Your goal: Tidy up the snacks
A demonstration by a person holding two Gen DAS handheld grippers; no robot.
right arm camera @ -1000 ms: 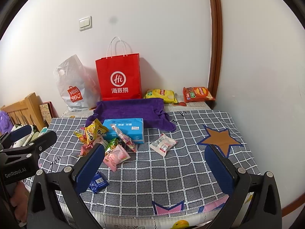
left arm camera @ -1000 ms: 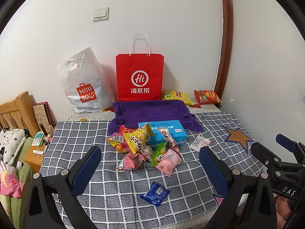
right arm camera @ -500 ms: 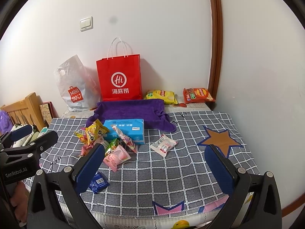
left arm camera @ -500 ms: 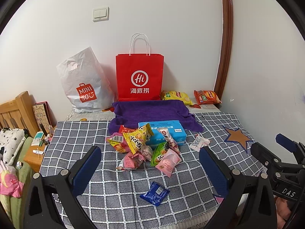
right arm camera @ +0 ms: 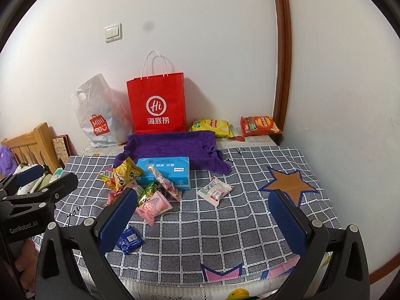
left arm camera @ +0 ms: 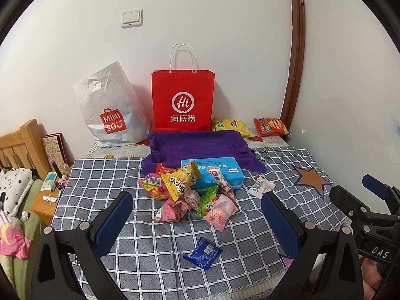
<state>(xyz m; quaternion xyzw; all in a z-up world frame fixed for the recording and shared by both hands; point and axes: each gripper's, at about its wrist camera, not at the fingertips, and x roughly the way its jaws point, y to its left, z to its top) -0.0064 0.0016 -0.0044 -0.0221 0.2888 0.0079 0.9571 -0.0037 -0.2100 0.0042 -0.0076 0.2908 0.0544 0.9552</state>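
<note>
A heap of small snack packets [left arm camera: 190,192] [right arm camera: 140,187] lies mid-table on a grey checked cloth, against a blue tissue pack [left arm camera: 215,175] [right arm camera: 165,170]. A dark blue packet [left arm camera: 203,252] [right arm camera: 130,240] lies alone near the front, and a white and pink packet [left arm camera: 261,189] [right arm camera: 215,191] lies to the right. At the back sit a yellow chip bag [left arm camera: 231,126] [right arm camera: 211,126] and a red chip bag [left arm camera: 271,127] [right arm camera: 260,125]. My left gripper [left arm camera: 197,220] and my right gripper [right arm camera: 208,222] both hover open near the front edge, holding nothing.
A red paper bag [left arm camera: 183,100] [right arm camera: 157,103] and a white plastic bag [left arm camera: 110,110] [right arm camera: 97,115] stand against the wall. A purple towel [left arm camera: 197,147] [right arm camera: 170,148] lies in front of them. A wooden headboard [left arm camera: 17,145] and bedding are on the left.
The right wrist view has shifted slightly; the scene sits a little further right in it. The left gripper and the snacks have not moved.
</note>
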